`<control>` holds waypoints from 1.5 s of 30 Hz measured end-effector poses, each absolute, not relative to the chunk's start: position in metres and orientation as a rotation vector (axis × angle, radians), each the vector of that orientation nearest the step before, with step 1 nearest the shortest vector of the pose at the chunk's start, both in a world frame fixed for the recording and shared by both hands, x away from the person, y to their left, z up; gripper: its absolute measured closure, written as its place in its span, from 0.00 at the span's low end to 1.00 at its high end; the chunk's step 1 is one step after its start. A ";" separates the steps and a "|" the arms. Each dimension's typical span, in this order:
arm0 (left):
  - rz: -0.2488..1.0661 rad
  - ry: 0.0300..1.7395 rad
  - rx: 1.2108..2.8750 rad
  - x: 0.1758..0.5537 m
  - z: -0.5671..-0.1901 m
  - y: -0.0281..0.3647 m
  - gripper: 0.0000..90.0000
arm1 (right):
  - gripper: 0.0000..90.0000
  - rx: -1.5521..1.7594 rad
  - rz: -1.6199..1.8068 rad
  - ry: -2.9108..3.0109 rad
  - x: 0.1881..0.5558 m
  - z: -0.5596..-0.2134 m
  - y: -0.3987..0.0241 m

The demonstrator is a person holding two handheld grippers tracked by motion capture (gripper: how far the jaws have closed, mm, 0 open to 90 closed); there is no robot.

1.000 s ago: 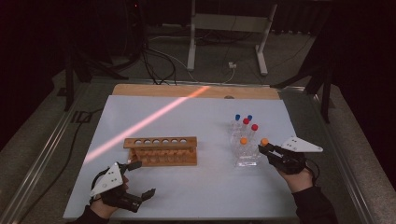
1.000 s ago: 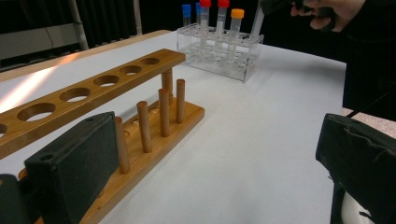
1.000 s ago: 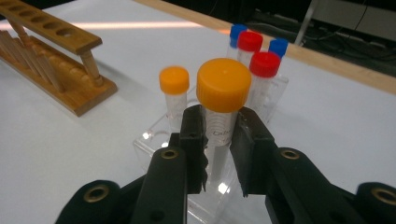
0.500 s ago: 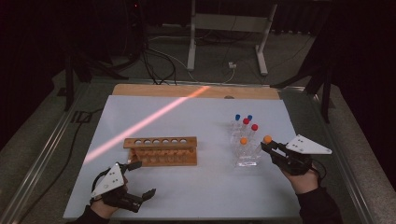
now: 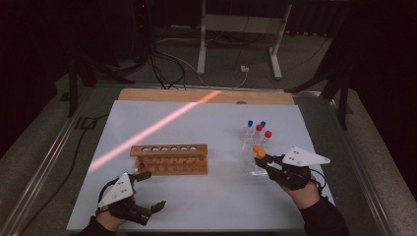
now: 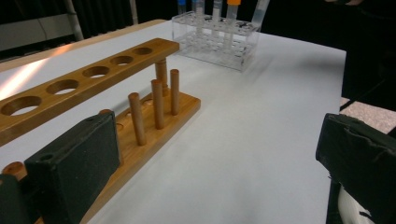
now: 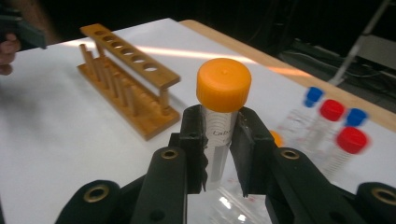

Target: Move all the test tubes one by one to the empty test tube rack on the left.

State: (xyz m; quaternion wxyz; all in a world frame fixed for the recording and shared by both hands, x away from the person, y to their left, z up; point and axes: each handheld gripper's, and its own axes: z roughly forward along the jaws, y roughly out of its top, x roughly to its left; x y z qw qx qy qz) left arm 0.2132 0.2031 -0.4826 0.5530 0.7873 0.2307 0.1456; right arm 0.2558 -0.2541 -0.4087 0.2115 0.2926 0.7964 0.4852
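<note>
Right gripper [image 7: 218, 154] clamps orange-capped tube [image 7: 220, 126] upright above desk [image 7: 56, 135]; wooden rack [image 7: 126, 79] behind left, red- and blue-capped tubes [image 7: 334, 121] at right.

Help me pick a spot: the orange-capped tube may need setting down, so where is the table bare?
Bare white table lies between the wooden rack and the clear rack, and beyond the wooden rack. Crowded: the clear rack, where the right gripper holds the orange-capped tube.
</note>
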 end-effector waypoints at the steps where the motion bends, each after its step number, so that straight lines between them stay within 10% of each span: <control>1: 0.349 0.545 1.861 0.213 -0.483 0.203 0.01 | 0.83 0.813 1.348 2.213 0.256 -0.409 -0.254; 45: 0.121 0.431 1.864 0.251 -0.424 0.128 0.02 | 0.83 0.637 1.349 2.468 0.255 -0.439 -0.184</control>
